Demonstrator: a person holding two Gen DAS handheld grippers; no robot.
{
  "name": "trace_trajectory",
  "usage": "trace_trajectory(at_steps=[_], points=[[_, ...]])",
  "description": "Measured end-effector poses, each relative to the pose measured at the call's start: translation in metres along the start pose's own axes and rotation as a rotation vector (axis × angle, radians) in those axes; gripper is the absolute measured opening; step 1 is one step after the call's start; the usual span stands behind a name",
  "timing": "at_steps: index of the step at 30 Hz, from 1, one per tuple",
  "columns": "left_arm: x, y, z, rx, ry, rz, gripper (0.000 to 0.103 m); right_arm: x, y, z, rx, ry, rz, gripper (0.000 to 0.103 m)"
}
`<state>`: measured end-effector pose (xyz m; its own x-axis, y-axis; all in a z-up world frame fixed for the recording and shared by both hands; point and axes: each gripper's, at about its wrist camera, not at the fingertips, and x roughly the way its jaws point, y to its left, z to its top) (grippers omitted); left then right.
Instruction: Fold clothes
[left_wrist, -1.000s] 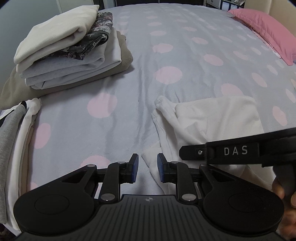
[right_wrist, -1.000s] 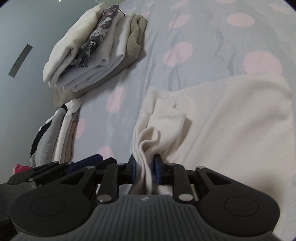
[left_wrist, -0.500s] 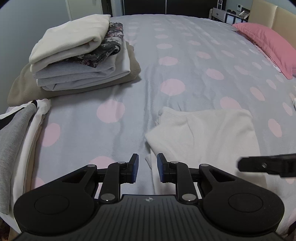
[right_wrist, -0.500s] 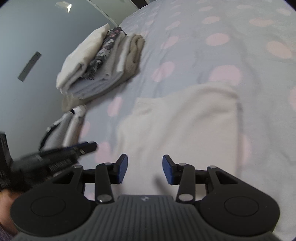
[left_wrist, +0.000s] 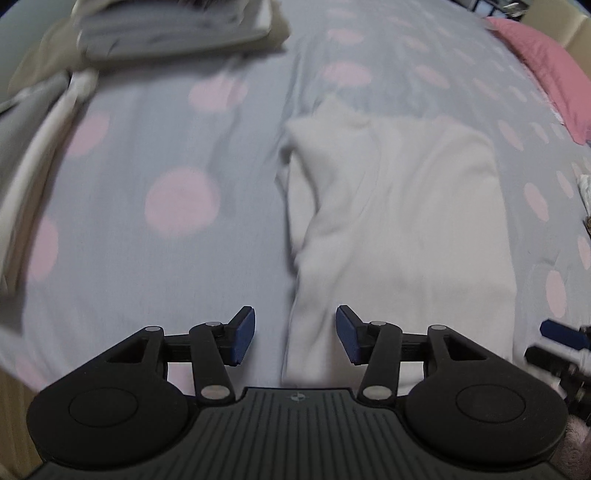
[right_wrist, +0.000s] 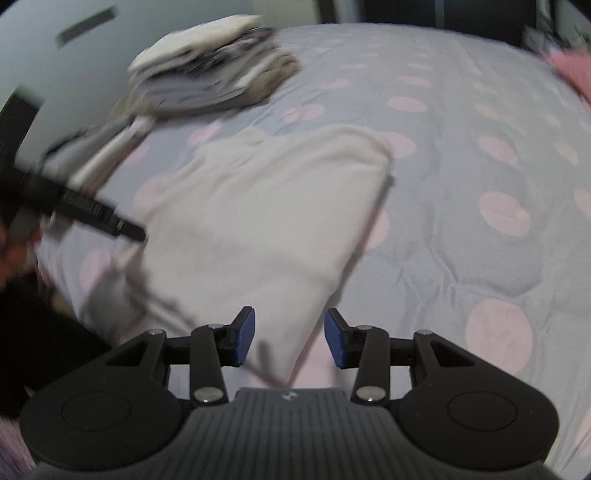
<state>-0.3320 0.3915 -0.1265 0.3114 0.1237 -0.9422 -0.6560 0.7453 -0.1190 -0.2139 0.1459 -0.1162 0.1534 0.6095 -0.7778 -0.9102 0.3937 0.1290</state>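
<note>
The left gripper (left_wrist: 294, 334) has its jaws opening, now standing fairly wide apart, blue pads bare. Nothing is pinched between them; the near edge of the cream garment (left_wrist: 399, 221) shows in the gap below, with no pad pressing on it. The gripper tips steeply down at the bed.

The right gripper (right_wrist: 289, 338) stands moderately open and also holds nothing. The garment's near corner lies beneath the gap, its edge running off toward 1 o'clock, and the pads do not touch it. This gripper also tips down toward the bed.

In the right wrist view the left gripper enters from 9 o'clock, its dark tip over the garment's left edge; whether it touches the cloth cannot be told through the blur.

The cream garment lies folded flat on the grey bedspread (left_wrist: 147, 258) with pink dots. At 11 o'clock in the right wrist view sits a stack of folded clothes (right_wrist: 214, 77), with a second, lower pile (right_wrist: 107, 147) just nearer. A pink pillow (left_wrist: 546, 77) lies at 2 o'clock in the left wrist view.
</note>
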Motion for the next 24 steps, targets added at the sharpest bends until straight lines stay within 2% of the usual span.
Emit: trace_trajectory(at_steps=[5,9,11,12,13,15,16,18,20,24], points=[[0.008,0.013,-0.006,-0.074,0.056,-0.026,0.047,0.014,0.047,-0.016,-0.269,-0.009,-0.036,0.043],[0.013,0.016,-0.008,-0.102,0.091,-0.062,0.046,0.027,0.063,-0.027,-0.422,-0.024,-0.111,0.042],[0.015,0.014,-0.009,-0.095,0.106,-0.079,0.046,0.032,0.064,-0.030,-0.466,-0.023,-0.149,0.035],[0.015,0.013,-0.009,-0.090,0.111,-0.086,0.045,0.034,0.064,-0.031,-0.482,-0.021,-0.164,0.031],[0.015,0.012,-0.009,-0.091,0.111,-0.093,0.039,0.035,0.063,-0.031,-0.486,-0.023,-0.172,0.023],[0.014,0.009,-0.010,-0.095,0.106,-0.107,0.026,0.034,0.060,-0.030,-0.490,-0.029,-0.179,0.019],[0.013,0.008,-0.009,-0.094,0.100,-0.112,0.021,0.033,0.059,-0.029,-0.490,-0.032,-0.182,0.011],[0.007,0.008,-0.009,-0.095,0.074,-0.118,0.013,0.029,0.058,-0.027,-0.478,-0.045,-0.188,0.008],[-0.003,0.010,-0.008,-0.109,0.034,-0.137,0.012,0.018,0.055,-0.023,-0.461,-0.061,-0.199,0.007],[-0.023,0.015,-0.010,-0.130,-0.018,-0.254,0.010,-0.009,0.051,-0.015,-0.429,-0.100,-0.223,0.005]])
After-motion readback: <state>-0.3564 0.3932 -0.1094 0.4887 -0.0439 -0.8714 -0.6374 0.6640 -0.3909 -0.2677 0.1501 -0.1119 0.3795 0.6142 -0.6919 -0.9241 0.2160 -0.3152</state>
